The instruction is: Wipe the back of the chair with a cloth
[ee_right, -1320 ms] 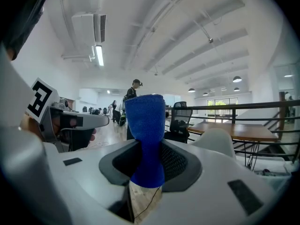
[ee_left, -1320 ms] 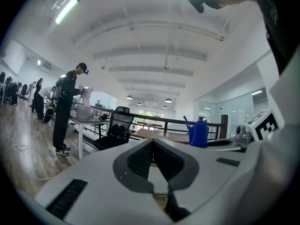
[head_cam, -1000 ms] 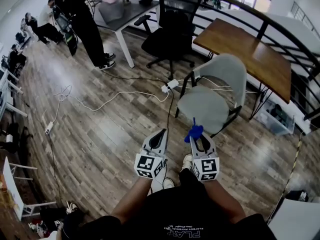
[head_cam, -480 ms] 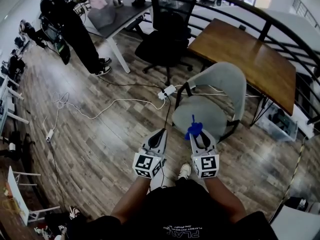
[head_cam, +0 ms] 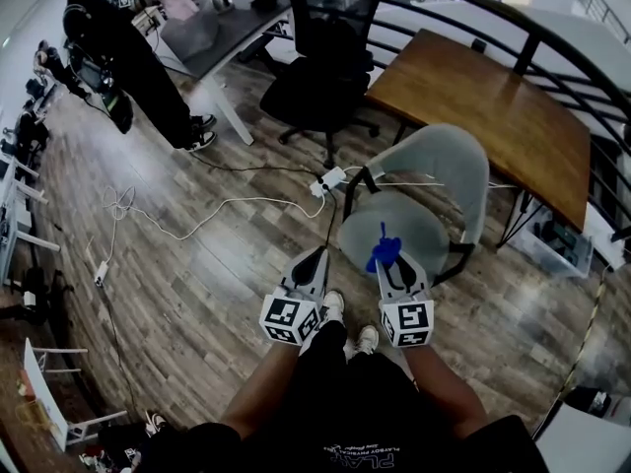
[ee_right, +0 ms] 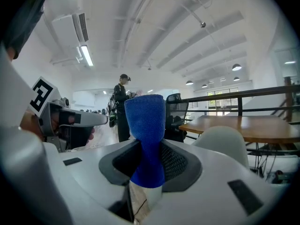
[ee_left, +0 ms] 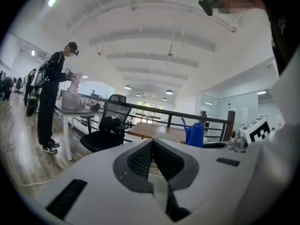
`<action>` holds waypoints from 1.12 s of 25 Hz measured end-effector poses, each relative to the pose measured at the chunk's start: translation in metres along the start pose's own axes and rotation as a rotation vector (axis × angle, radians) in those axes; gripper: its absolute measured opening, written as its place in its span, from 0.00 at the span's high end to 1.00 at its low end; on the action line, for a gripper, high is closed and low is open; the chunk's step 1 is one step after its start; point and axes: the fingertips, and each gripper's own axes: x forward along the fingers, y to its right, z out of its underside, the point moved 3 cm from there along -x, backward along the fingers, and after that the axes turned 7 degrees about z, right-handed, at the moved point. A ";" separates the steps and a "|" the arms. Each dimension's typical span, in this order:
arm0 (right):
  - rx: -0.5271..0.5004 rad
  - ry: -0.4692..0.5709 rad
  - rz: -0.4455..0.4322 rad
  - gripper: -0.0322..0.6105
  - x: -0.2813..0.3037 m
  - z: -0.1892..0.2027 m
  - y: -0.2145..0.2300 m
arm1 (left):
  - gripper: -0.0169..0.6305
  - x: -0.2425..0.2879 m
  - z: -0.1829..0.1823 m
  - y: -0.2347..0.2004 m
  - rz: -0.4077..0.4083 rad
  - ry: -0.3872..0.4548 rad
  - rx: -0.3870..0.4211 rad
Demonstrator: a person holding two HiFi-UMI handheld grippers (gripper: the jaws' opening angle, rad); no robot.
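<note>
1. Left gripper (head_cam: 314, 260): jaws pressed together on nothing. It is held level beside the right gripper, probably so it is free to steady the chair.
2. Right gripper (head_cam: 391, 267): jaws pinch the blue cloth (head_cam: 383, 254) low down. The upper end stands clear ahead of the tips as a wiping face.
3. Grey chair (head_cam: 439, 166): ahead and to the right of this gripper, apart from the cloth. Its back is not yet wiped.

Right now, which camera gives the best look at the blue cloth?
The right gripper view: the cloth fills the middle, pinched upright between the jaws of the right gripper. The head view shows it only as a small blue tuft at that gripper's tip. The left gripper view catches it small, from the side.
</note>
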 end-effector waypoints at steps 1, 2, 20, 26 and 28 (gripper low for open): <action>0.002 -0.001 0.006 0.76 0.004 0.000 0.002 | 0.98 0.006 0.000 -0.002 0.011 -0.006 0.015; 0.002 -0.002 0.013 0.76 0.009 0.000 0.004 | 0.98 0.012 0.000 -0.005 0.023 -0.012 0.025; 0.038 -0.058 0.240 0.76 0.134 -0.025 0.033 | 0.98 0.144 -0.031 -0.101 0.284 -0.078 0.050; 0.047 -0.081 0.312 0.76 0.166 -0.022 0.048 | 0.98 0.177 -0.026 -0.123 0.334 -0.123 0.064; 0.045 -0.083 0.317 0.76 0.173 -0.021 0.053 | 0.98 0.192 -0.029 -0.129 0.338 -0.115 0.081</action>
